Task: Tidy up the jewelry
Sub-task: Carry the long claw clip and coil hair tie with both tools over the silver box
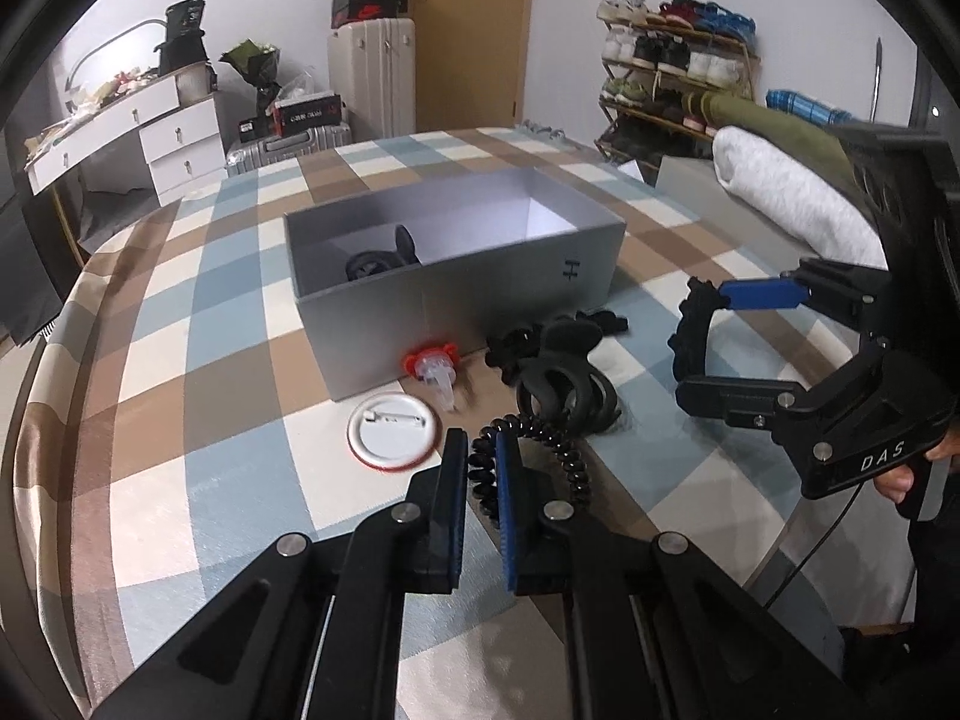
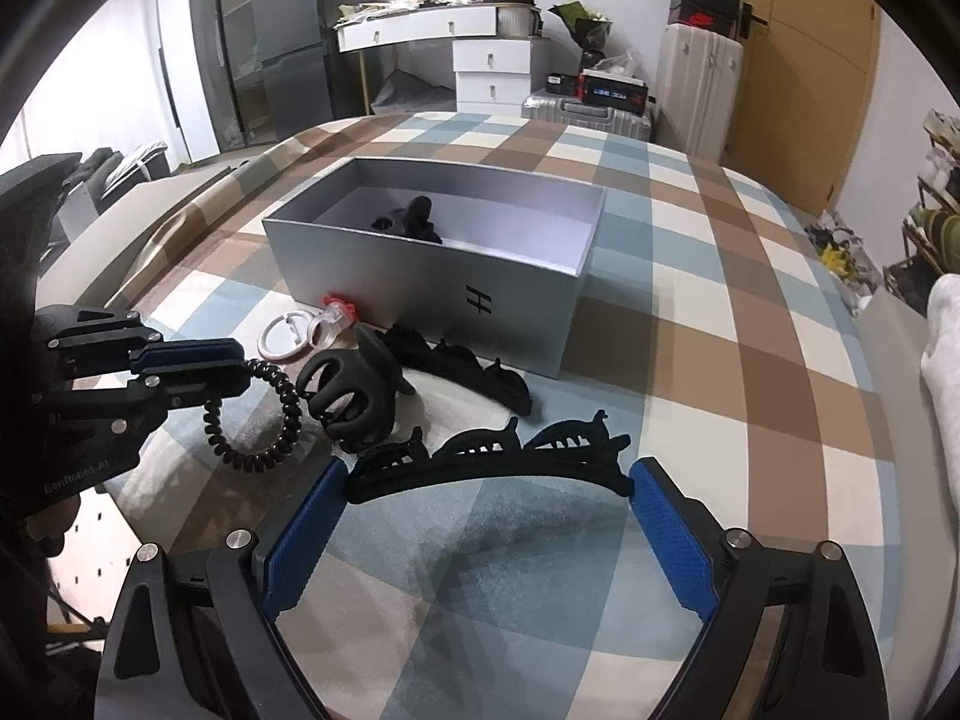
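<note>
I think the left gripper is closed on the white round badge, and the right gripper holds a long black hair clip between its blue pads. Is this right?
Not quite. The left gripper is closed on the black spiral hair tie, not the white round badge, which lies untouched beside it, as the left wrist view shows. The right gripper does hold the long black hair clip.

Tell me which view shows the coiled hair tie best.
The right wrist view: the coiled hair tie shows as a whole loop, pinched at one end by the left hand-held gripper. In the left wrist view the tie is partly hidden behind that gripper's fingers.
</note>
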### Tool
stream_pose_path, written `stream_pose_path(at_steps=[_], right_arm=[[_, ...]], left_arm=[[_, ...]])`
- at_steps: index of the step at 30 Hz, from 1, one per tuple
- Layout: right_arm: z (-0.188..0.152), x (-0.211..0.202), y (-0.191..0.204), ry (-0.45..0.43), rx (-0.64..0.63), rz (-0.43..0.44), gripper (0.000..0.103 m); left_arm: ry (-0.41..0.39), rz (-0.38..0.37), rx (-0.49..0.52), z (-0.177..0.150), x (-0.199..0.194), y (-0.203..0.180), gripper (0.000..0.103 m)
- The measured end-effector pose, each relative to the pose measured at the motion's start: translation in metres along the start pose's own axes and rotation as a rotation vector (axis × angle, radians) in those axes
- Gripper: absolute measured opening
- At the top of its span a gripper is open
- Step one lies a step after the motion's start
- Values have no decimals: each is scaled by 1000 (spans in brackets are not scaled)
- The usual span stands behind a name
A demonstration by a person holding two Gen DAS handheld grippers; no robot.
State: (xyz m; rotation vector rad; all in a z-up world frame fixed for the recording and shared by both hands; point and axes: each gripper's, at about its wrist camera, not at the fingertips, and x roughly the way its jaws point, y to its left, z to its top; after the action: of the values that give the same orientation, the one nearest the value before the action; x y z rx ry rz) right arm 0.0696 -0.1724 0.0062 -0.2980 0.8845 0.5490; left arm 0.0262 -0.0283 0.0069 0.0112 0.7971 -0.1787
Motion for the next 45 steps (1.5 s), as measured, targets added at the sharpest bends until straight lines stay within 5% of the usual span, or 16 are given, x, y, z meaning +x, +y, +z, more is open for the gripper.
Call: stream_pose_path(at_steps=[23,45], right_arm=[[5,-11,-22,-81,98,-34,95],[37,-23,-44,-236,243,133,95]], left_arm=[[-193,6,-75,12,-34,17,5],[-234,87,-151,45,-21,37,5]])
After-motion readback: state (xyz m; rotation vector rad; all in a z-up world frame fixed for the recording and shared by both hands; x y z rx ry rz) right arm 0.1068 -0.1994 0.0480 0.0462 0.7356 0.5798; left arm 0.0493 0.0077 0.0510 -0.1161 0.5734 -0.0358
